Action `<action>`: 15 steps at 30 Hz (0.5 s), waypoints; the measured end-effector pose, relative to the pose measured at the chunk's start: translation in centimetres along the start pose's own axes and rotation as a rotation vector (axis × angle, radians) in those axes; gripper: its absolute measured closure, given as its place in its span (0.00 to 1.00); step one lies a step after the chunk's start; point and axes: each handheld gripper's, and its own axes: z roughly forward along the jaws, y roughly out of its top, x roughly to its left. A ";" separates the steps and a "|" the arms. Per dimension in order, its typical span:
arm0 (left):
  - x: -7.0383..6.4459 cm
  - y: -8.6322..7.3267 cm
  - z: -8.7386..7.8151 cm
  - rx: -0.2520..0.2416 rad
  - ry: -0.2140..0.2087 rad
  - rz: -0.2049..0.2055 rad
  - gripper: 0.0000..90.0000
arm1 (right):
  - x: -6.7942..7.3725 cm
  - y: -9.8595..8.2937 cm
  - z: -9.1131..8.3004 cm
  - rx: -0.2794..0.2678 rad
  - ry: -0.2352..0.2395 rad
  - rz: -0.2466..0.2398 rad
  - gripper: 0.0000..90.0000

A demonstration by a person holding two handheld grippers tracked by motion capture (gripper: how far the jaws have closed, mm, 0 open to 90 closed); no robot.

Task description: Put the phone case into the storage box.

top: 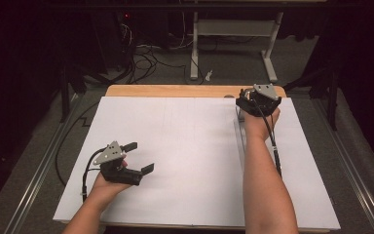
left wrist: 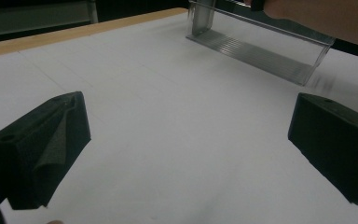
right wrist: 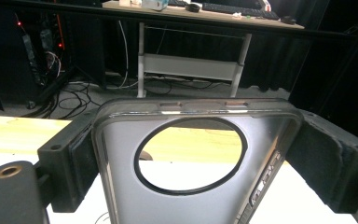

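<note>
Gripped a clear phone case (right wrist: 126, 186) by its camera end in the right gripper (right wrist: 196, 156), pads pressed against the two long sides just beside the round camera cutout. Found that gripper in the upper right of the high view, close to the far wooden table edge (top: 175, 90), with the case (top: 240, 139) running back from it along the forearm toward the lower part of the frame. Seemed, in the left gripper view, to have the case (left wrist: 256, 51) standing on one long side across the upper right of the frame, low over the white sheet (top: 185, 161). Could not tell whether its lower edge touched the sheet or hung just clear (the near end was blurred). Kept the left gripper (top: 140, 157) in the lower left of the high view, well apart from the case, jaws spread wide with nothing between them and only bare sheet ahead. Judged the step in hand to be carrying or placing the case with the right gripper alone. Called next, probably, for lowering the case flat onto the sheet before easing the pads apart, or for bringing the open left gripper (left wrist: 186, 149) across to take the free end. Needed a gentle squeeze either way, thin clear plastic being apt to flex and slip.
</note>
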 end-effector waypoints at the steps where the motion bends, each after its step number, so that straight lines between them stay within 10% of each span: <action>1: 0.0 0.0 0.0 -0.001 0.000 0.000 0.00 | 0.0 0.0 0.0 0.001 0.002 -0.001 0.13; 15: 0.0 0.0 0.0 -0.002 -0.001 0.001 0.00 | -0.3 -0.1 0.3 0.037 0.025 -0.002 0.06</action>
